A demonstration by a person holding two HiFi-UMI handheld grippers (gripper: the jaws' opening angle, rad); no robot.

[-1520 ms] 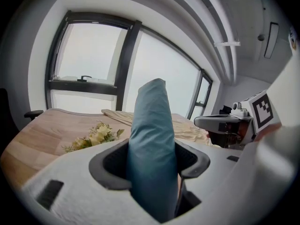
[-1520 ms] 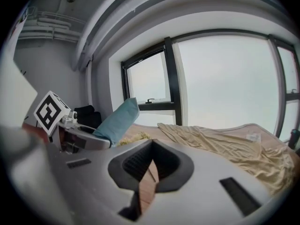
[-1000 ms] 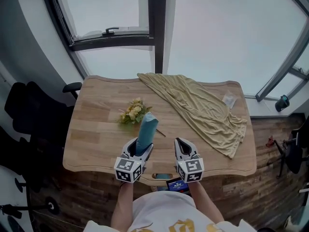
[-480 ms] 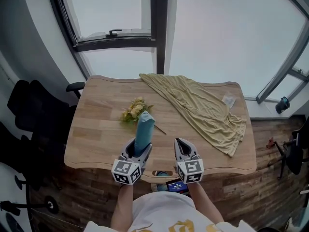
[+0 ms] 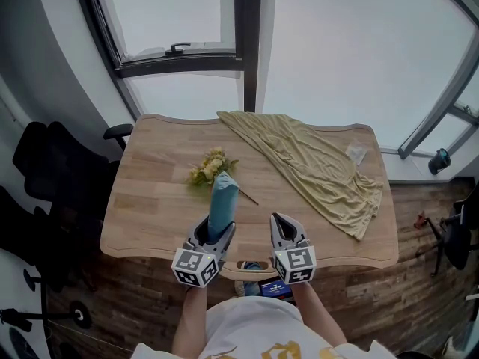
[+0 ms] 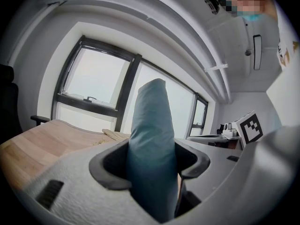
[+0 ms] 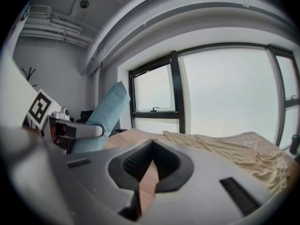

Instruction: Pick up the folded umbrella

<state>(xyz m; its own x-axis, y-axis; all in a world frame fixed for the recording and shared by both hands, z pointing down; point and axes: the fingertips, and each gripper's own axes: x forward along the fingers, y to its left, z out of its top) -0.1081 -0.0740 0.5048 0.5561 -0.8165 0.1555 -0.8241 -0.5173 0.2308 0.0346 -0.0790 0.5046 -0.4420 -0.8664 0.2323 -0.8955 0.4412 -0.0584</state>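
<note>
Left gripper [image 5: 215, 232]: its jaws pinch the umbrella from both sides. It is held over the near edge of the table, left of the right gripper.
Umbrella [image 6: 152, 139]: teal, folded, in its sleeve. Its lower part sits between the left jaws. The rest rises up and far, clear of the table top. In the head view its free end lies toward the flowers.
Right gripper [image 7: 150, 167]: its jaws are pressed together at the tips. Only a thin sliver of table shows between them, and nothing is held. It is level with the left gripper and just right of it.
Table [image 5: 150, 197]: light wood with rounded corners and a slot in the near edge between the two grippers.
Flowers [image 5: 207, 169]: a small yellow bunch lying left of centre, the stem running near and right.
Cloth [image 5: 318, 167]: pale yellow and crumpled, spread from the far middle to the right near part of the table.
Packet [image 5: 355, 154]: small and clear, at the far right, beside the cloth.
Chair [image 5: 49, 182]: black, on the floor left of the table.
Window [image 5: 172, 21]: dark frames, beyond the far edge.
</note>
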